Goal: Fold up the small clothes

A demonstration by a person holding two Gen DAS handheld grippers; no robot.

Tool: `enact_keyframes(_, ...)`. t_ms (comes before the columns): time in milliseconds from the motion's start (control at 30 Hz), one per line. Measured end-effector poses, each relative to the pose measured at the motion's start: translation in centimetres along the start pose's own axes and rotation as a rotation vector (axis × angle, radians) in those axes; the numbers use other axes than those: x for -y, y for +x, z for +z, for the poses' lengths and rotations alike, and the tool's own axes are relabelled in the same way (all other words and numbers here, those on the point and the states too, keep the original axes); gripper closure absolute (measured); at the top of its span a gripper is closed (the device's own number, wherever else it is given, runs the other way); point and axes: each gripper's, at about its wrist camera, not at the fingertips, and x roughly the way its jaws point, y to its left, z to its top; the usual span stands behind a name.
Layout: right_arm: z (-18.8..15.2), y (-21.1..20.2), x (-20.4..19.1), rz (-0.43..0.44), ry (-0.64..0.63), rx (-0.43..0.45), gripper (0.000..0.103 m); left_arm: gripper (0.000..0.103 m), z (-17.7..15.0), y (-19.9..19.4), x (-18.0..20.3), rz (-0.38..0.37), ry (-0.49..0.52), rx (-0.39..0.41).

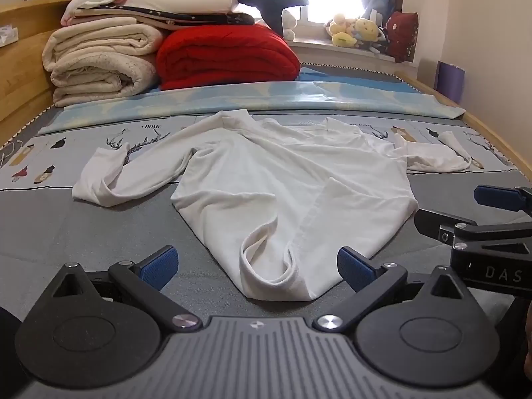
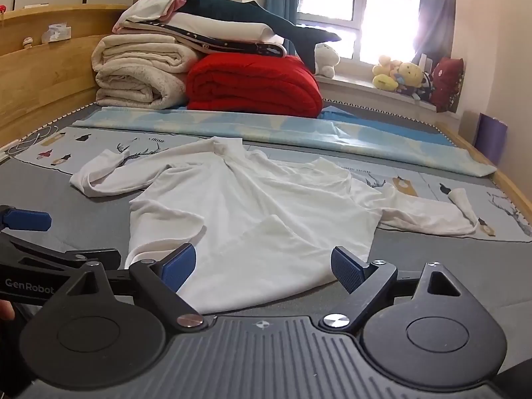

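A white long-sleeved top (image 1: 276, 179) lies spread and rumpled on the grey bed, collar far, hem near me, sleeves out to left and right. It also shows in the right wrist view (image 2: 252, 212). My left gripper (image 1: 256, 266) is open and empty, its blue pads either side of the bunched hem corner, just above the bed. My right gripper (image 2: 262, 266) is open and empty over the hem's near edge. The right gripper also shows at the right edge of the left wrist view (image 1: 482, 222).
A stack of cream blankets (image 1: 99, 60), a red quilt (image 1: 226, 56) and a plush shark stand at the bed's far end. A folded blue sheet (image 1: 266, 99) lies across behind the top. Wooden bed frame (image 1: 20, 76) on the left, plush toys (image 1: 355, 30) on the windowsill.
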Motion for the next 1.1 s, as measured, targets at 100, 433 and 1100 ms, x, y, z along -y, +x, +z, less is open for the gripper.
enact_keyframes(100,0.0,0.0,0.0,-0.001,0.001,0.001,0.014,0.001,0.0,0.0,0.0,0.0,0.005,-0.004)
enact_keyframes(433,0.1,-0.2,0.1,0.001,0.008,0.011,0.016,0.001,-0.2,0.3,0.3,0.004,0.009,-0.003)
enact_keyframes(1100,-0.5,0.2,1.5,-0.037,0.011,0.005,0.021,0.001,8.2,-3.5,-9.5,-0.05,0.149,0.481)
